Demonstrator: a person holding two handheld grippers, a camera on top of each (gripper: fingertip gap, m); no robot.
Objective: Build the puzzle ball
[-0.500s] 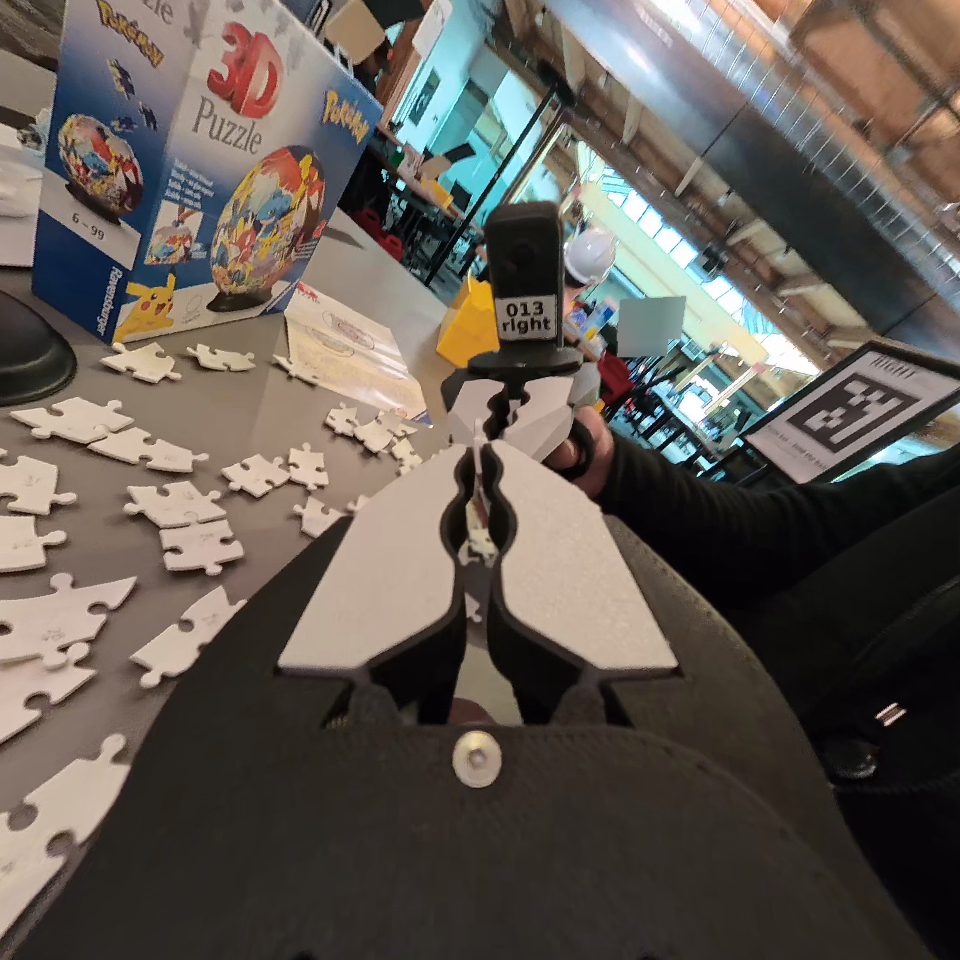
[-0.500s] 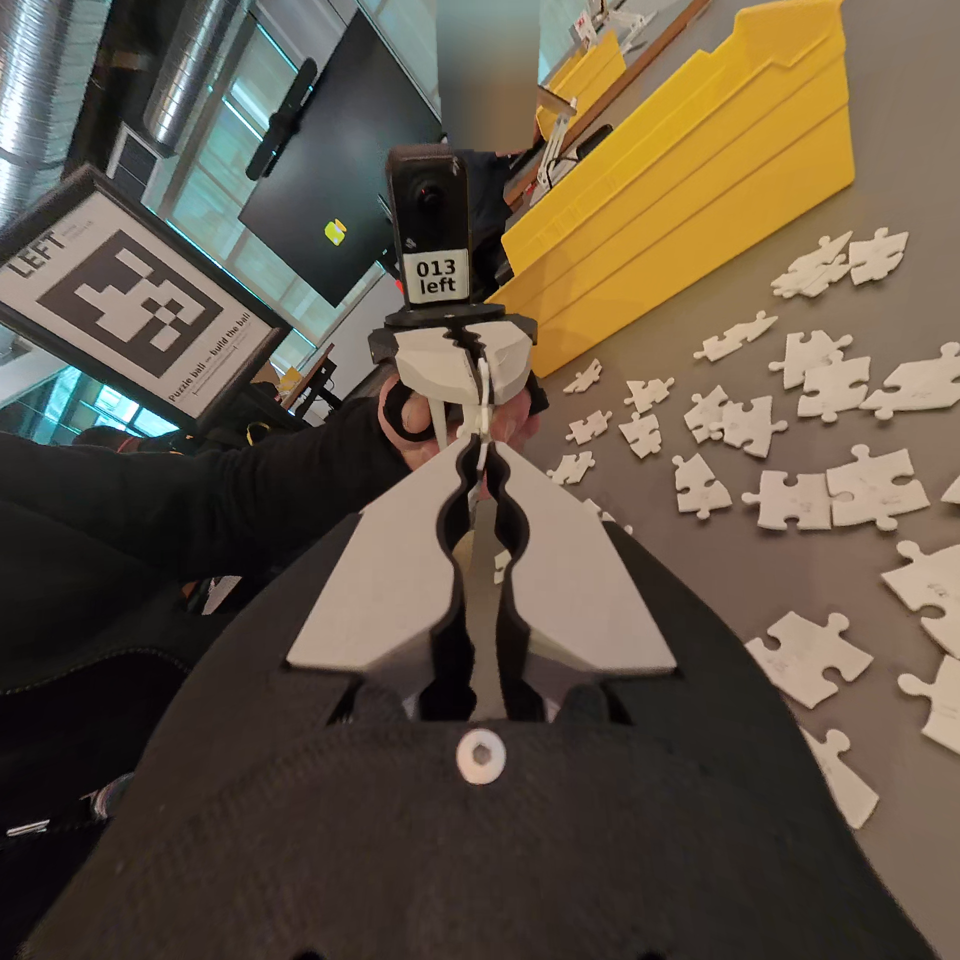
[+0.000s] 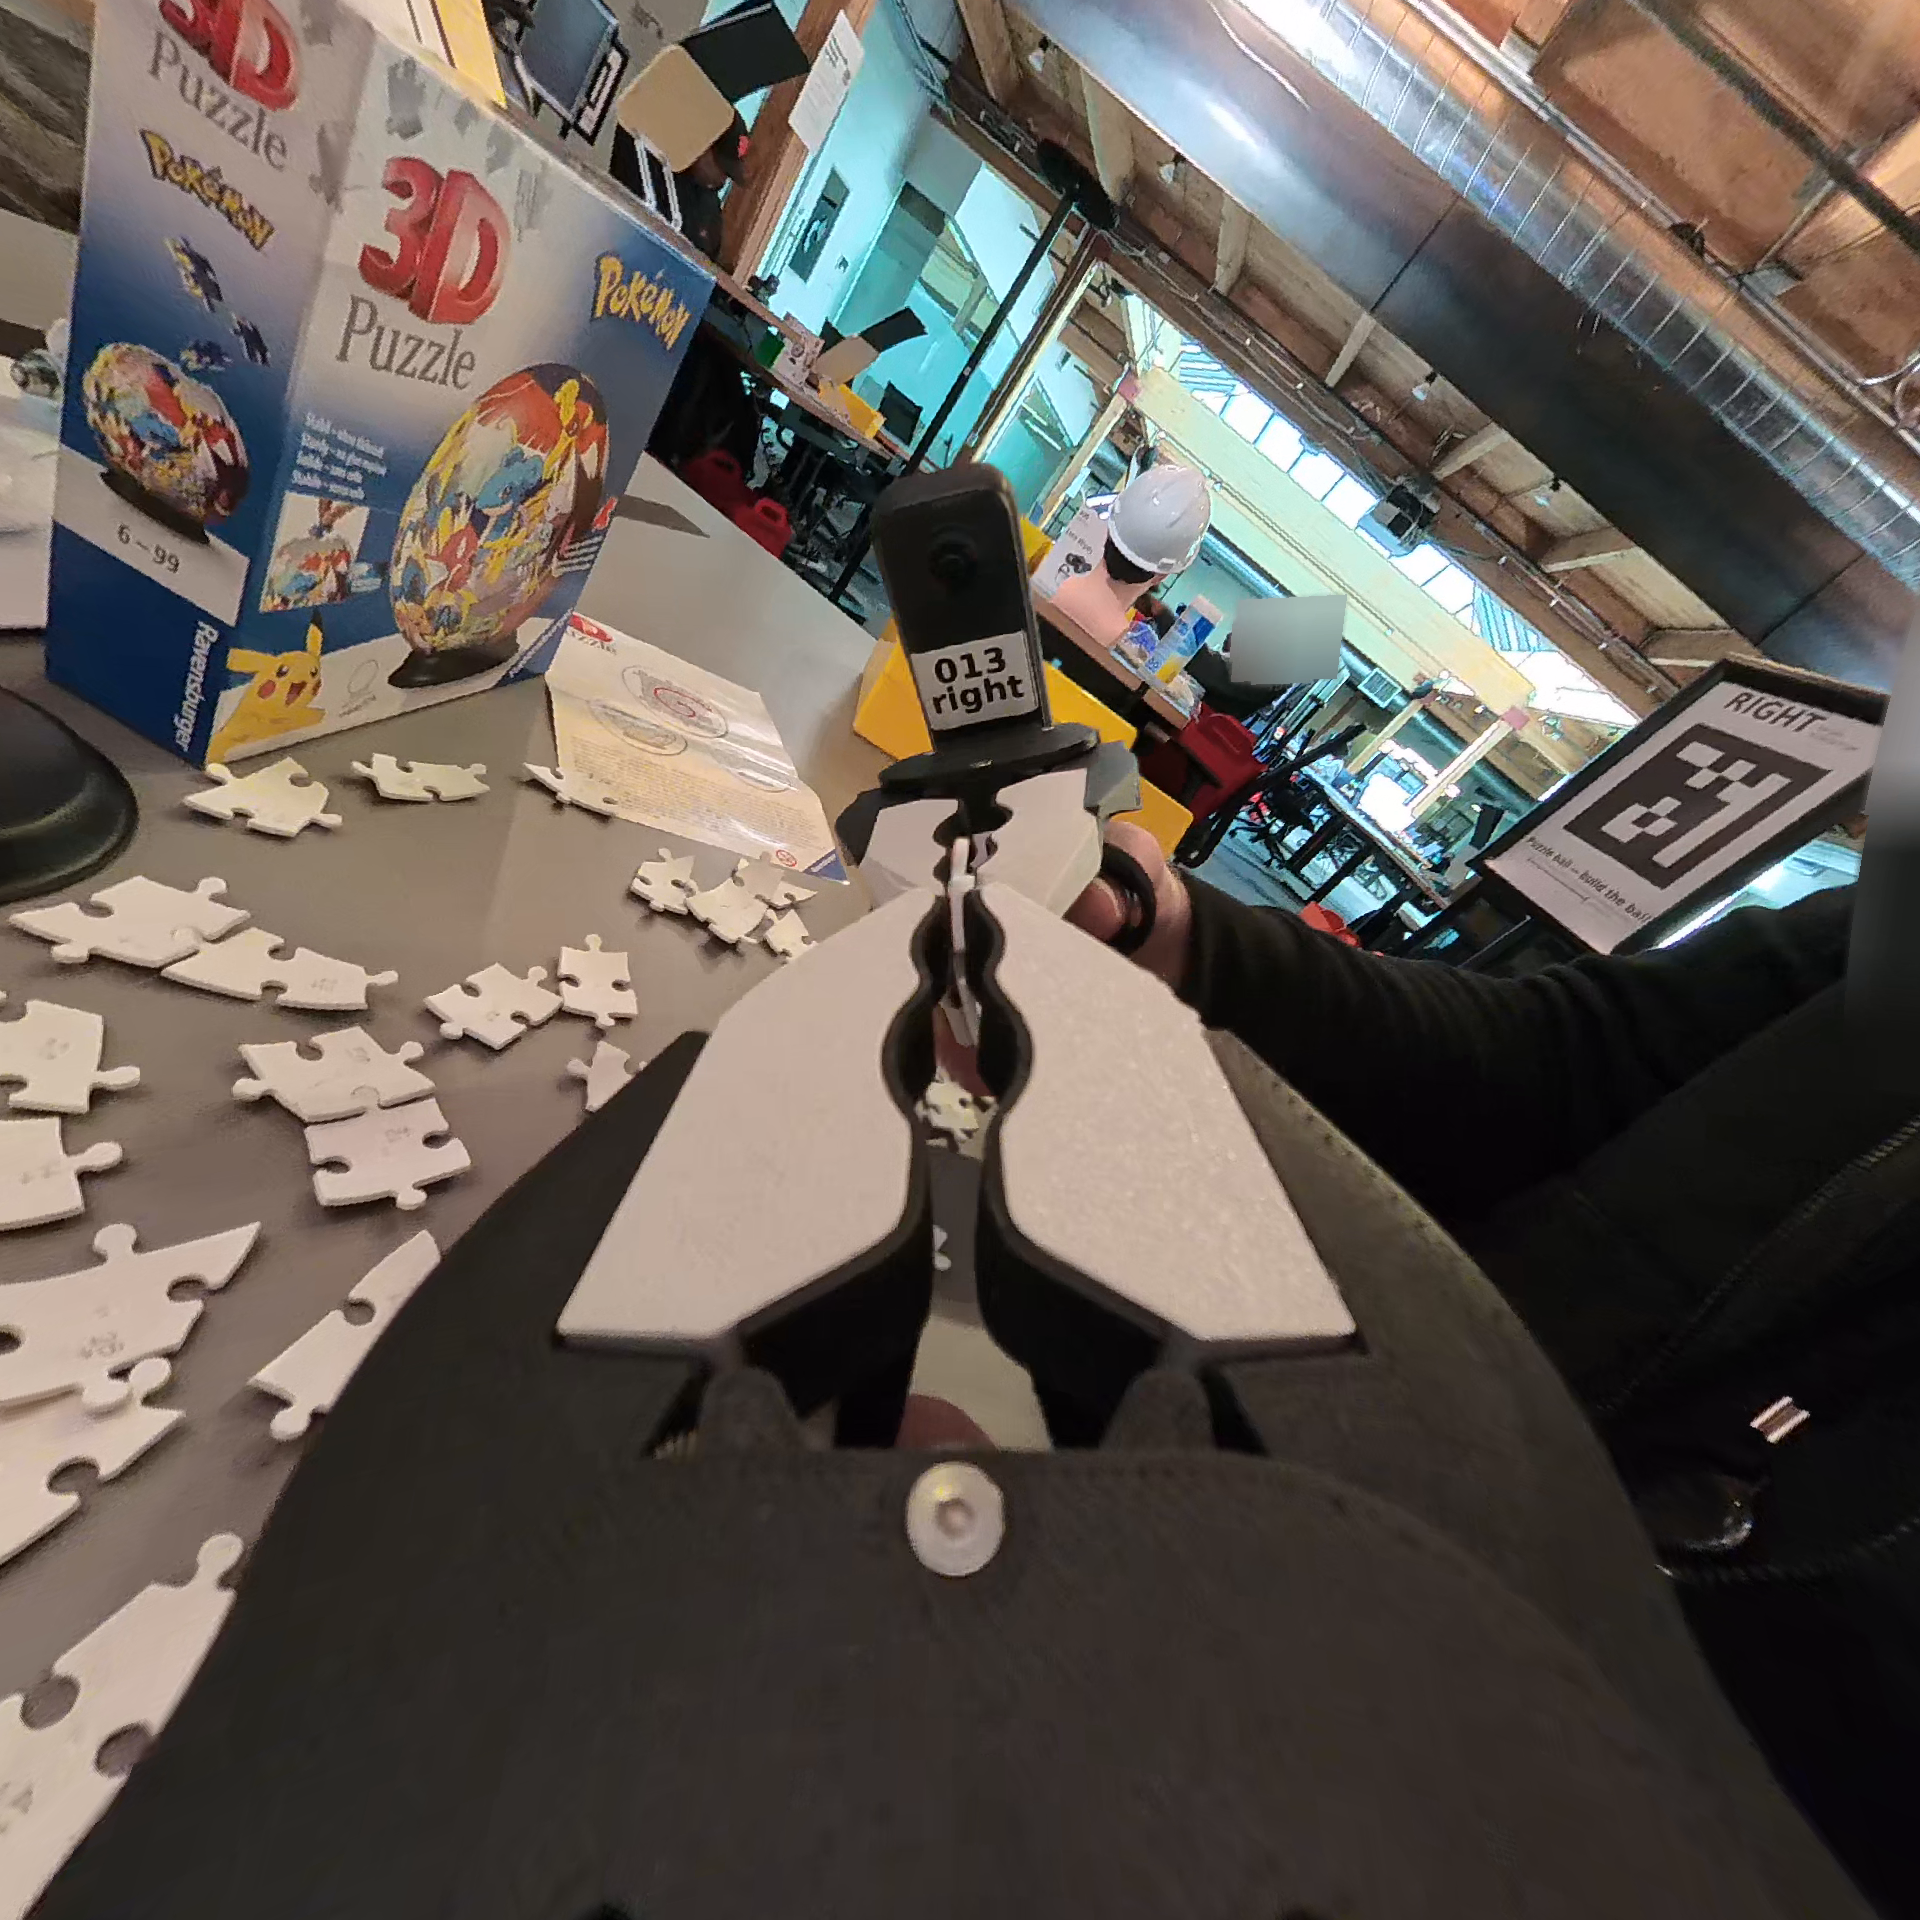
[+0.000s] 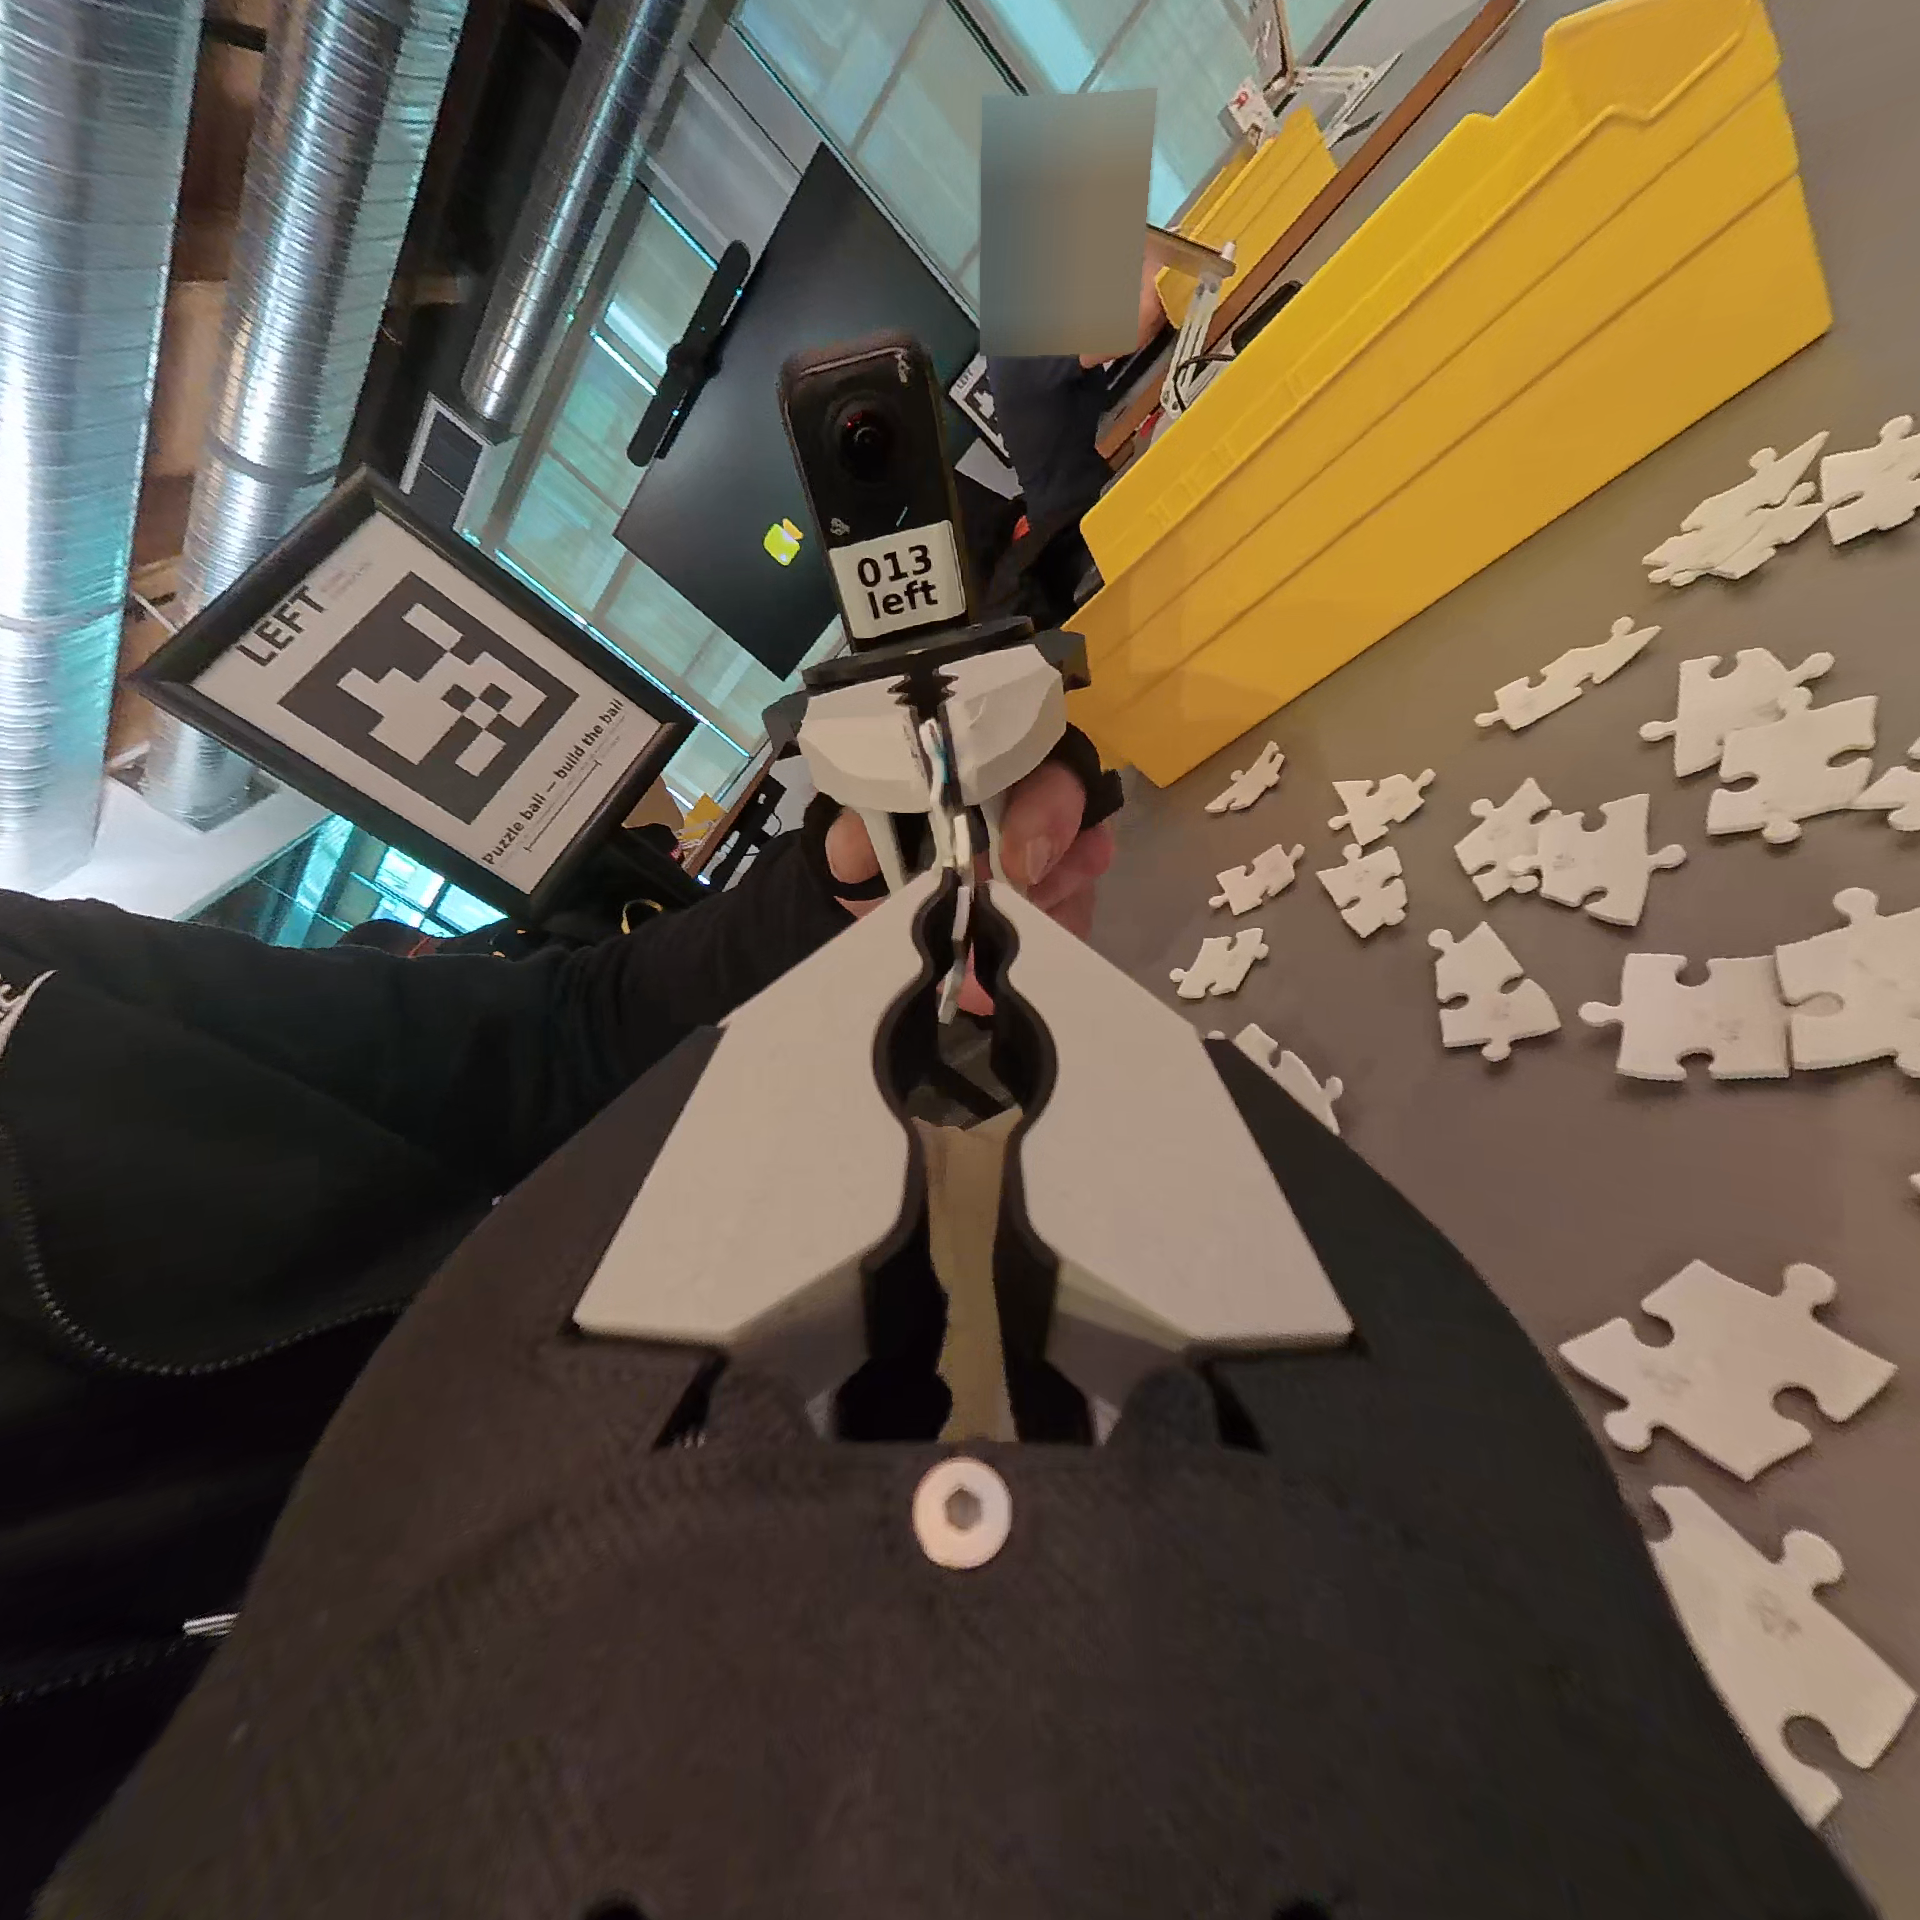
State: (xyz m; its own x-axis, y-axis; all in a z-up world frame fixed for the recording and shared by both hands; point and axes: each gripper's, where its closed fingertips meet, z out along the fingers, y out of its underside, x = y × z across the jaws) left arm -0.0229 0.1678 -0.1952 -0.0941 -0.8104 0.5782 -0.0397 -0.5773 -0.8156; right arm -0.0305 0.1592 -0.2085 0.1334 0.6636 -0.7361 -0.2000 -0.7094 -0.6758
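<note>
Both claws, left claw (image 3: 961, 914) and right claw (image 4: 961, 894), stay clamped on edge-on puzzle pieces (image 4: 956, 831), barely shifted.

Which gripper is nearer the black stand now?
Left, likely. The black stand sits off the left gripper's left flank; the right gripper faces it from the opposite side, its body farther away, though both tips nearly meet.

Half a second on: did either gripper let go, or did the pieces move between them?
No release. The left gripper and the right gripper are both still shut on the edge-on puzzle pieces held tip to tip between them. In the left wrist view the puzzle box sits slightly higher in the picture, so that gripper tilted a little. The loose pieces on the table lie as before.
</note>
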